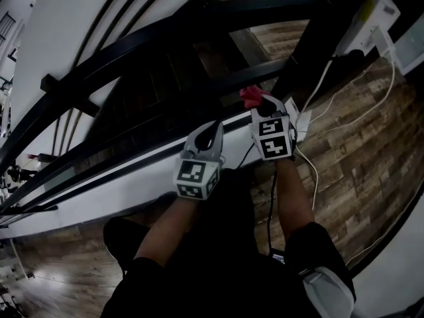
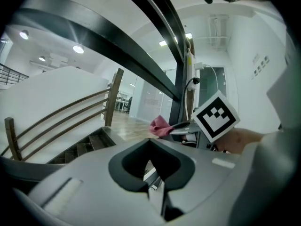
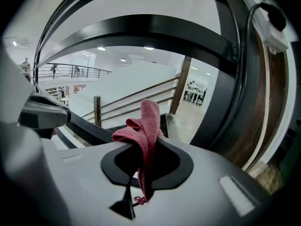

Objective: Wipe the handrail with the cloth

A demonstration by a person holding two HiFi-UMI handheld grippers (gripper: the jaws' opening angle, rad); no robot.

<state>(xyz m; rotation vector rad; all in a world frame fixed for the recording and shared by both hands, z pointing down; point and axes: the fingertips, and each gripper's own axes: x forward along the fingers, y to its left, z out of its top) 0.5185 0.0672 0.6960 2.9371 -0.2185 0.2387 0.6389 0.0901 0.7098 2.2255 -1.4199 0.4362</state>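
My right gripper (image 3: 143, 163) has its jaws clenched on the pink cloth (image 3: 148, 121). A fold of the cloth stands up above the jaws and a thin tail hangs down through the opening between them. My left gripper (image 2: 153, 167) has its jaws pressed together with nothing caught in them; through the opening behind the tips I see only a bit of dark railing.

From the head camera, the right gripper (image 1: 265, 105) sits below the black handrail (image 1: 165, 32), with the cloth (image 1: 250, 97) bunched at its tip, against a lower bar (image 1: 199, 95) of the same railing. I cannot tell whether the cloth touches that bar. It is not on the handrail itself. The left gripper (image 1: 209, 134) hangs just beside the right one, lower under the handrail and apart from the cloth.

The dark post (image 1: 311, 45) that meets the handrail stands just right of the cloth. A white power strip (image 1: 368, 18) sits beyond the post, and white cables (image 1: 377, 105) trail from it over the wooden floor (image 1: 358, 171). Stairs (image 1: 172, 78) descend on the far side of the handrail.
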